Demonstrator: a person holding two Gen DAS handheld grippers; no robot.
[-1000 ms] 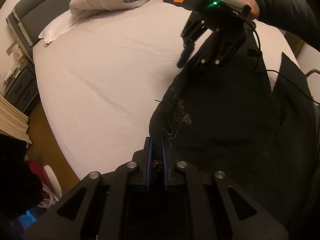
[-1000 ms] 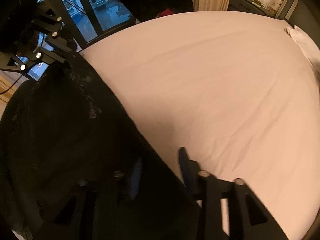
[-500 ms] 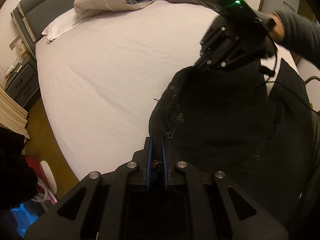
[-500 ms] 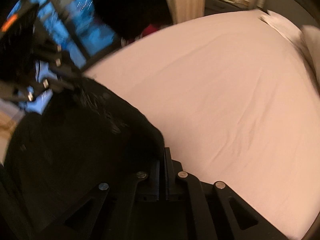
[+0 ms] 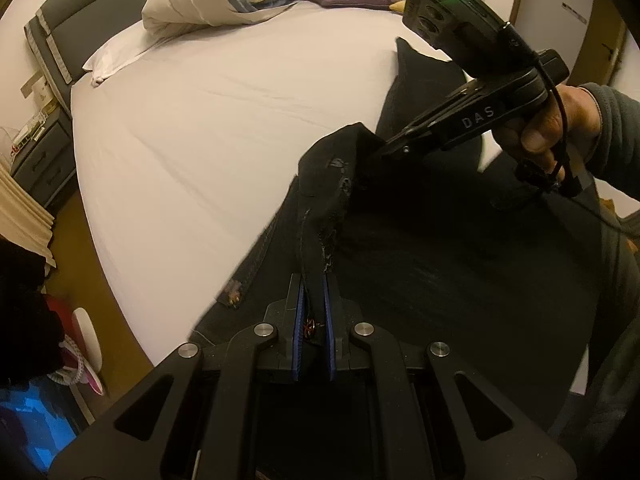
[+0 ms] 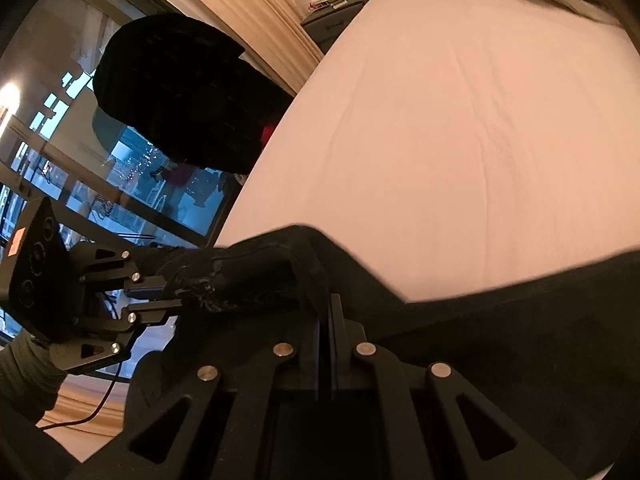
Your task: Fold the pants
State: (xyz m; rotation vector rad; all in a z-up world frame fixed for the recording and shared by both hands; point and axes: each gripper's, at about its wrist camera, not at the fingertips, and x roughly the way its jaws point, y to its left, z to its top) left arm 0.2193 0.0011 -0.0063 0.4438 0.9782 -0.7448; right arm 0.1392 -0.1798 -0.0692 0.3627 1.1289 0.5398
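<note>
We are gripping the pants (image 5: 420, 248) waistband with both clamped grippers, left (image 5: 314, 288) and right (image 6: 326, 312); keeping it taut should lay them flat on the bed (image 5: 224, 120).

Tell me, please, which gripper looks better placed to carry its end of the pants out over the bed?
Probably the right gripper: it pinches the pants farther over the sheet, with bare bed beyond it. The left gripper grips the same edge nearer the bed's edge, suited to anchoring.
</note>
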